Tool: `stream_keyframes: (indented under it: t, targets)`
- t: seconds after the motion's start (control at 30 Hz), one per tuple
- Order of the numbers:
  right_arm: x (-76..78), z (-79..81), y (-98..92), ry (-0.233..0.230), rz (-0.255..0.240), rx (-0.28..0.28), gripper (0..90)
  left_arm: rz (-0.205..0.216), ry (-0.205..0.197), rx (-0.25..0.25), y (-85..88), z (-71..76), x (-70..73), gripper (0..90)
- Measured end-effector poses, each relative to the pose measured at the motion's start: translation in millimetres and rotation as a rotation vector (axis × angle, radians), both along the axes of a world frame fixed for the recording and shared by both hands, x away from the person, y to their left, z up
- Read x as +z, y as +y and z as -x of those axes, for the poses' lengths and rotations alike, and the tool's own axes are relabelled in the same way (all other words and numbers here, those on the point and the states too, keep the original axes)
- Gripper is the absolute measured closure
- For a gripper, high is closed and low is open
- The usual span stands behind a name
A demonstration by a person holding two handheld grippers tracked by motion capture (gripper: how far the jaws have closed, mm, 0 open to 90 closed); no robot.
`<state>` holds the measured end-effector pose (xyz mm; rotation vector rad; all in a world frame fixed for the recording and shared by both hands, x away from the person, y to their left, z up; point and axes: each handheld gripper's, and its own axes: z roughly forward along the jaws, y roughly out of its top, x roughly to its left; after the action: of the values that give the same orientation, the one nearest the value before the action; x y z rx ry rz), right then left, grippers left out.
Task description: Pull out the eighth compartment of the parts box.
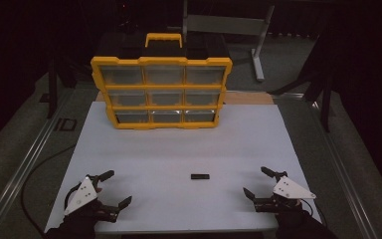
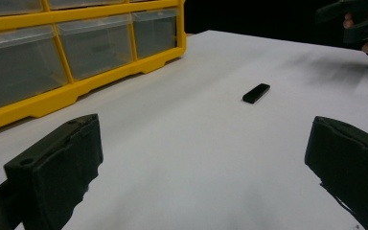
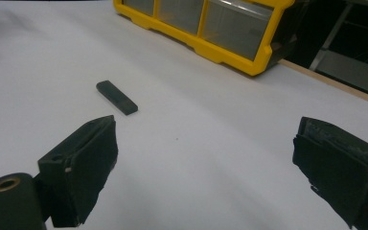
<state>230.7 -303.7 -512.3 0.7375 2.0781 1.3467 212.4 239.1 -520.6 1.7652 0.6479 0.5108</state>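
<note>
Black flat bar (image 1: 200,176), lying alone on my white tabletop (image 1: 179,144) between my left gripper (image 1: 113,189) and right gripper (image 1: 257,182), both spread wide and empty, looks light, stiff and thin, so I would pinch its long edges.

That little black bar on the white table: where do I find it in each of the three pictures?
High view: the black bar lies low on the white table, just right of centre, between the two claws.
Left gripper view: the bar is right of centre, upper half.
Right gripper view: the bar is left of centre, just above the left jaw.
Shared landmark: the yellow drawer organizer stands beyond the bar in all three.
</note>
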Motion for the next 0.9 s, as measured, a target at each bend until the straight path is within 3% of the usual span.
stream_keyframes:
  t: [0.5, 0.9]
  targets:
    - [-0.3, 2.3, 0.7, -0.008, 0.022, 0.002, 8.1, -0.019, -0.006, -0.007, -1.6, 1.3, 0.5, 0.0]
    - [0.5, 3.3, 1.5, -0.012, 0.014, 0.003, 8.1, -0.019, -0.040, -0.033, -6.7, 5.0, 7.2, 0.1]
